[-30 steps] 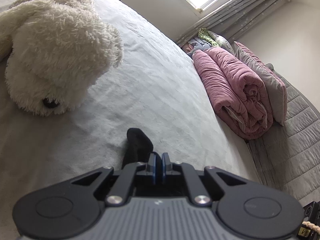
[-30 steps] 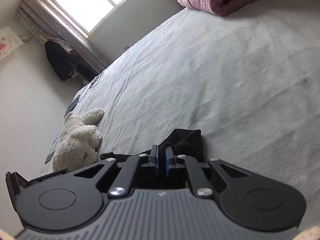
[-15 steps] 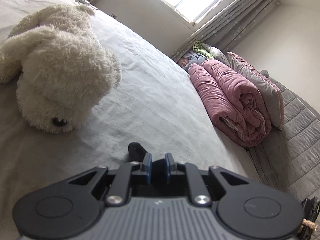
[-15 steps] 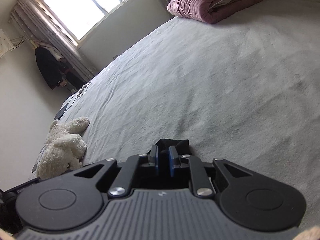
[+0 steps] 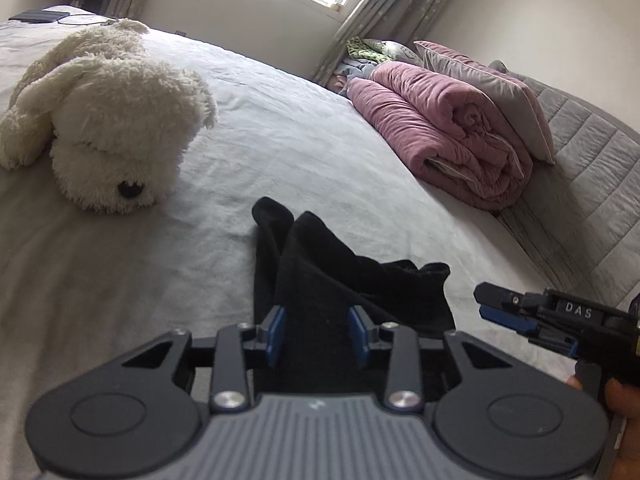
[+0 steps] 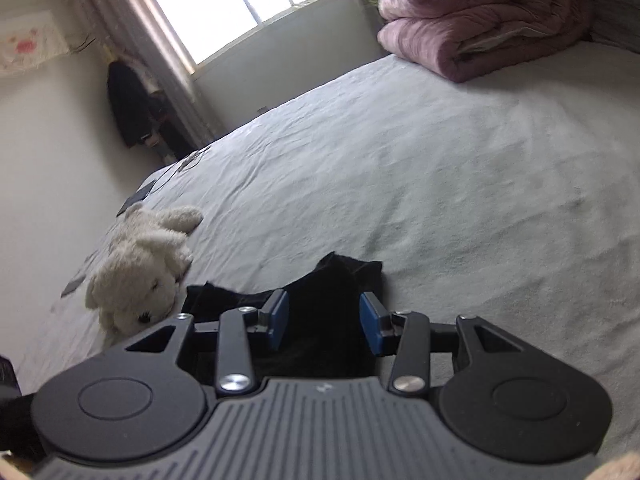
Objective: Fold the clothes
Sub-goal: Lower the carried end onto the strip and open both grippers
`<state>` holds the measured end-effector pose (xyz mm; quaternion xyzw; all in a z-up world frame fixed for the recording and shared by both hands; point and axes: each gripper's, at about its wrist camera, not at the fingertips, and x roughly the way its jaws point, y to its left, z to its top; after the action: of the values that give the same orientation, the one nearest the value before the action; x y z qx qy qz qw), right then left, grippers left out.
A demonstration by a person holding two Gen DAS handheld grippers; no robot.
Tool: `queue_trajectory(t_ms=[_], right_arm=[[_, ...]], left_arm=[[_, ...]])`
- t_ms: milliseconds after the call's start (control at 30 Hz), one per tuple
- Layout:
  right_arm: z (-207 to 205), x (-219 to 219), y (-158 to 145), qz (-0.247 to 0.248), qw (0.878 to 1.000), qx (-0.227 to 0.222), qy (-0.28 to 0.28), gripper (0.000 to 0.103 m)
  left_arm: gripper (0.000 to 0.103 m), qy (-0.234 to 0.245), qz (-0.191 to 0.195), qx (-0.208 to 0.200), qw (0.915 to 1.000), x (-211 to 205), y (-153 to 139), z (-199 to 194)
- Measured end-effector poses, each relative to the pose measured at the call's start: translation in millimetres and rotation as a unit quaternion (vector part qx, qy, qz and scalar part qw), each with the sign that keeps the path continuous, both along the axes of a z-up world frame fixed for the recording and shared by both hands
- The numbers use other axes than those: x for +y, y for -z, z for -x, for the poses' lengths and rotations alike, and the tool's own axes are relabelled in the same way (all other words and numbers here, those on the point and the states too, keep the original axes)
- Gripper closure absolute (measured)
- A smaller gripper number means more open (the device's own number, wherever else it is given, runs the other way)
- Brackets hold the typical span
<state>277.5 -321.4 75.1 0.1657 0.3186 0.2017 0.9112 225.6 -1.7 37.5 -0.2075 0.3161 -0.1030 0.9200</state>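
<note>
A black garment [image 5: 320, 280] lies bunched on the grey bed sheet [image 5: 312, 152], right in front of both grippers. My left gripper [image 5: 316, 330] is open, its blue pads standing either side of a raised fold of the cloth. My right gripper [image 6: 323, 320] is open too, with the black garment [image 6: 320, 312] lying between its pads. The right gripper also shows in the left wrist view [image 5: 504, 310], at the garment's right end.
A white plush dog [image 5: 108, 120] lies on the bed left of the garment; it also shows in the right wrist view [image 6: 140, 264]. A rolled pink quilt [image 5: 448, 132] and a grey pillow [image 5: 492, 88] sit by the quilted headboard [image 5: 592, 200]. A window and curtains are behind.
Both grippers were shut on the black garment and have opened. The garment now lies loose on the bed. Both grippers have pulled back and tilted, showing more of the cloth.
</note>
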Motion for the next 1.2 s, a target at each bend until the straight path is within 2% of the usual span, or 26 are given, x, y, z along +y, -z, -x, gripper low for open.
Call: queue_trajectory(t_ms=[33,100,167,233,300,333,367,400,500,667,767,833,933,1167,1200], right_arm=[[1,6,2,0.007,1.0,-0.001,-0.011,0.059],[-1,17,10,0.022,0.999,0.005,-0.034,0.072],[-1,25,17,0.035,0.998,0.011,-0.048,0.073],[1,21,21,0.04,0.999,0.014,-0.03,0.074],[4,16,24,0.046,0.999,0.017,-0.011,0.082],[5,13,26,0.048,0.999,0.019,-0.001,0.082],[6,11,28,0.051,0.998,0.02,0.008,0.073],[7,8,30,0.054,0.998,0.022,0.018,0.068],[31,-6,23,0.037,0.999,0.027,-0.002,0.058],[74,-34,12,-0.031,0.994,0.084,-0.055,0.058],[97,-49,7,-0.082,0.986,0.117,-0.082,0.058],[112,-50,4,-0.084,0.985,0.123,-0.092,0.058],[128,-43,8,-0.07,0.985,0.123,-0.099,0.058],[130,-26,18,-0.044,0.988,0.109,-0.099,0.058],[129,-24,19,-0.041,0.989,0.107,-0.099,0.061]], left_arm=[[0.064,0.006,-0.002,0.001,1.0,-3,2,1],[0.062,0.015,-0.009,0.005,0.9998,-9,5,2],[0.059,0.021,-0.024,0.008,0.9995,-14,9,2],[0.059,0.021,-0.039,0.012,0.999,-16,12,3],[0.058,0.018,-0.033,0.011,0.9992,-10,9,9],[0.058,0.016,-0.029,0.009,0.9994,-7,7,13],[0.054,0.014,-0.026,0.007,0.9995,-2,3,18],[0.05,0.011,-0.023,0.007,0.9996,2,0,23],[0.049,-0.001,-0.006,0.015,0.9999,17,-6,42],[0.049,-0.012,0.018,0.047,0.9986,29,-12,76],[0.05,-0.01,0.053,0.067,0.9963,31,-12,105],[0.051,-0.017,0.075,0.095,0.9925,30,-6,124],[0.051,-0.03,0.083,0.116,0.9893,25,1,143],[0.051,-0.028,0.083,0.102,0.9909,15,2,142],[0.051,-0.026,0.079,0.102,0.9912,14,3,140]])
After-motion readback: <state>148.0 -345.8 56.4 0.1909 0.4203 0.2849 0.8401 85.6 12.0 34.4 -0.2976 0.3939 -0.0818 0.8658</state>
